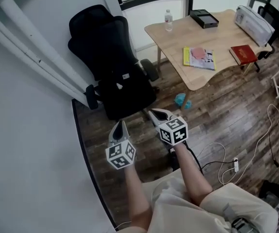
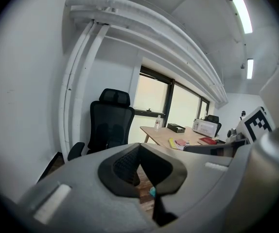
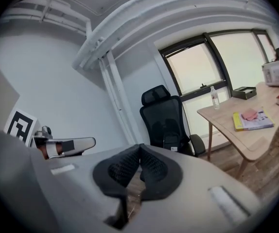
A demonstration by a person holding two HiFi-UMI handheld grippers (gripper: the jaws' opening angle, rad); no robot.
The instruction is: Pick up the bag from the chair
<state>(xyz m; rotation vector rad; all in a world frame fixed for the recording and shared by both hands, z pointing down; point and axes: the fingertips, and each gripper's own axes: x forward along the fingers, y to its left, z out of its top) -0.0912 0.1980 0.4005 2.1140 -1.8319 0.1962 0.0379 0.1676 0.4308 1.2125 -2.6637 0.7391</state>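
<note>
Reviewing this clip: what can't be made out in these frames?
- Bag handles: head view, black against the black chair, outline lost.
- Yellow book title: head view, too small.
- Teal thing: head view, too small to name; left gripper view, mostly behind the fingers.

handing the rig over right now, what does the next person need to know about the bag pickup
Claws: left claw shut and empty; right claw shut and empty. Both point toward the chair and stop short of it.
Things: black bag lies on the seat of the black office chair, untouched.
Done: nothing picked up yet.
Left: open a claw, reach the bag, grip it, lift it off the seat.
</note>
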